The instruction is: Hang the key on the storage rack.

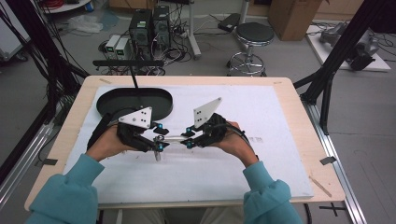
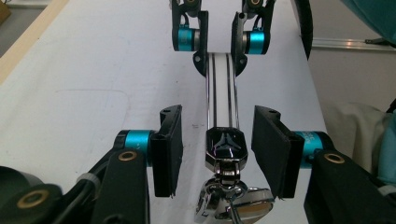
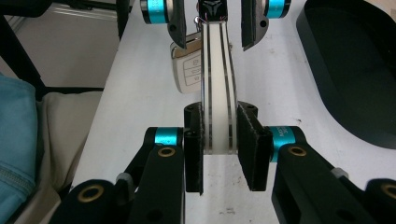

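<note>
Strap (image 3: 217, 84) pinched in your right tool (image 3: 219, 149); your left tool (image 2: 223, 149) spread around its clasp (image 2: 225, 144), pads not touching, key fob (image 3: 186, 65) hanging.

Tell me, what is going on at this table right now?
A person holds a gripper in each hand over a white mat. The right gripper is shut on one end of a white key strap with dark edge stripes. The left gripper has its pads on either side of the strap's black clasp, not yet touching it. A car key hangs from that clasp. A black oval tray sits at the mat's far left.
</note>
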A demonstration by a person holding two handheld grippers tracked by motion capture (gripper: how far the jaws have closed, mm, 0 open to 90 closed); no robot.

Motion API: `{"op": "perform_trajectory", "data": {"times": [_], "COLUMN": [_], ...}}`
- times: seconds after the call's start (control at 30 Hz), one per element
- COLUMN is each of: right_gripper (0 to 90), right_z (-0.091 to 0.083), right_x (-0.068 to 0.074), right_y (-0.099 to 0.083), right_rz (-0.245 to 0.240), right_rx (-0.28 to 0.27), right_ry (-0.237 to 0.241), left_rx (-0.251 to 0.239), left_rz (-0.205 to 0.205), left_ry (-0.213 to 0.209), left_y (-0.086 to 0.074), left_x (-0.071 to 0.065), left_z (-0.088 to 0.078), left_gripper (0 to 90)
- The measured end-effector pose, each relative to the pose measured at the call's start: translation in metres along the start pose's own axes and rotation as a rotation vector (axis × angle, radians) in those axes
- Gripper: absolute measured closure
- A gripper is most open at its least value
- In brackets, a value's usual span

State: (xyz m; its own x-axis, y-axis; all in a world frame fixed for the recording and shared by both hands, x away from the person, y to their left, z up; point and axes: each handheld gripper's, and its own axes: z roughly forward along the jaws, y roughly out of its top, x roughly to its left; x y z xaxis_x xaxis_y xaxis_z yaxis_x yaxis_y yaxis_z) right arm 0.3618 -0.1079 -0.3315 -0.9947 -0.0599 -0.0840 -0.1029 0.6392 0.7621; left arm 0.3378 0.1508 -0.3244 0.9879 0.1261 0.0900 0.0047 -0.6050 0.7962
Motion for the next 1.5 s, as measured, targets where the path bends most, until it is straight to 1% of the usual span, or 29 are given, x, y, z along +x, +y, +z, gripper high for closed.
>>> {"op": "perform_trajectory", "data": {"times": [0.07, 0.1, 0.17, 0.2, 0.23, 0.37, 0.4, 0.43, 0.5, 0.67, 0.7, 0.9, 0.93, 0.97, 1.07, 1.13, 1.2, 1.3, 1.33, 1.37, 1.4, 1.43, 1.47, 1.5], "right_gripper": [74.5, 74.5, 74.5, 74.5, 74.5, 74.5, 74.5, 74.5, 74.5, 74.5, 74.5, 74.5, 74.4, 74.4, 74.3, 74.3, 74.3, 74.2, 72.5, 64.1, 49.5, 38.7, 38.7, 15.1], "right_z": [-0.0004, -0.0004, -0.0003, 0.0, 0.0, 0.0001, 0.0005, 0.0009, 0.0016, 0.0022, 0.0023, 0.0028, 0.0028, 0.0028, 0.0014, 0.001, 0.0011, 0.0015, 0.0024, 0.0022, 0.0019, 0.0023, 0.0023, 0.0037], "right_x": [-0.0001, 0.0, -0.0004, -0.0003, -0.0003, -0.0009, -0.0011, -0.0012, -0.0011, -0.0009, -0.001, -0.0008, -0.001, -0.0015, -0.0019, -0.0013, -0.0013, -0.0015, -0.0019, -0.002, -0.0015, -0.0015, -0.0015, 0.0001], "right_y": [-0.0003, -0.0003, -0.0004, -0.0005, -0.0005, -0.0006, -0.0008, -0.001, -0.0009, -0.001, -0.0011, -0.0014, -0.0014, -0.0014, -0.002, -0.0019, -0.0017, -0.0019, -0.0027, -0.003, -0.0034, -0.0036, -0.0036, -0.0041], "right_rz": [-0.002, -0.001, -0.006, -0.006, -0.005, -0.005, -0.007, -0.007, -0.008, -0.012, -0.013, -0.012, -0.013, -0.018, -0.014, -0.014, -0.015, -0.017, -0.011, -0.014, -0.009, 0.01, 0.01, 0.022], "right_rx": [0.001, 0.001, 0.004, 0.003, 0.004, 0.005, 0.007, 0.008, 0.012, 0.023, 0.023, 0.032, 0.031, 0.025, 0.019, 0.016, 0.019, 0.019, 0.013, 0.0, -0.027, -0.042, -0.042, -0.041], "right_ry": [0.001, 0.001, -0.002, -0.003, -0.001, -0.003, -0.003, -0.004, -0.002, -0.007, -0.008, -0.01, -0.009, -0.012, -0.006, -0.006, -0.003, -0.005, -0.001, -0.002, -0.023, -0.029, -0.029, -0.094], "left_rx": [0.005, 0.018, 0.02, 0.023, 0.023, 0.033, 0.043, 0.043, 0.046, 0.05, 0.055, 0.072, 0.078, 0.079, 0.072, 0.069, 0.074, 0.078, 0.079, 0.079, 0.074, 0.067, 0.067, 0.066], "left_rz": [0.003, 0.002, 0.003, -0.006, -0.006, 0.002, 0.005, 0.005, 0.005, 0.0, 0.006, 0.009, 0.006, 0.019, 0.012, 0.001, -0.01, -0.01, -0.011, -0.011, -0.017, -0.03, -0.03, -0.032], "left_ry": [0.005, 0.003, 0.004, 0.007, 0.007, -0.006, -0.001, -0.001, -0.01, -0.009, -0.007, -0.003, 0.01, 0.018, 0.021, 0.014, 0.016, 0.017, 0.015, 0.015, 0.027, 0.032, 0.032, 0.04], "left_y": [0.0001, 0.0004, 0.0005, 0.0009, 0.0009, 0.0009, 0.0013, 0.0013, 0.001, 0.0007, 0.0007, 0.0009, 0.0011, 0.0017, 0.0026, 0.0029, 0.0032, 0.0033, 0.0035, 0.0035, 0.0034, 0.0026, 0.0026, 0.0022], "left_x": [0.0002, 0.0008, 0.0009, 0.0009, 0.0009, 0.0007, 0.0005, 0.0005, 0.0006, 0.0006, 0.0003, -0.0004, -0.0021, -0.0029, -0.0036, -0.0037, -0.004, -0.0043, -0.0038, -0.0038, -0.0041, -0.0031, -0.0031, -0.0026], "left_z": [0.0005, 0.0007, 0.0009, 0.0012, 0.0012, 0.0021, 0.002, 0.002, 0.0024, 0.003, 0.0036, 0.0047, 0.0051, 0.0048, 0.0041, 0.0037, 0.0041, 0.0043, 0.0039, 0.0039, 0.0042, 0.0038, 0.0038, 0.0032], "left_gripper": [54.7, 56.0, 58.4, 58.8, 59.4, 62.9, 63.1, 63.6, 67.3, 71.9, 73.3, 73.7, 73.8, 73.9, 74.1, 74.2, 74.2, 74.3, 74.3, 74.3, 74.3, 74.3, 74.4, 74.4]}}
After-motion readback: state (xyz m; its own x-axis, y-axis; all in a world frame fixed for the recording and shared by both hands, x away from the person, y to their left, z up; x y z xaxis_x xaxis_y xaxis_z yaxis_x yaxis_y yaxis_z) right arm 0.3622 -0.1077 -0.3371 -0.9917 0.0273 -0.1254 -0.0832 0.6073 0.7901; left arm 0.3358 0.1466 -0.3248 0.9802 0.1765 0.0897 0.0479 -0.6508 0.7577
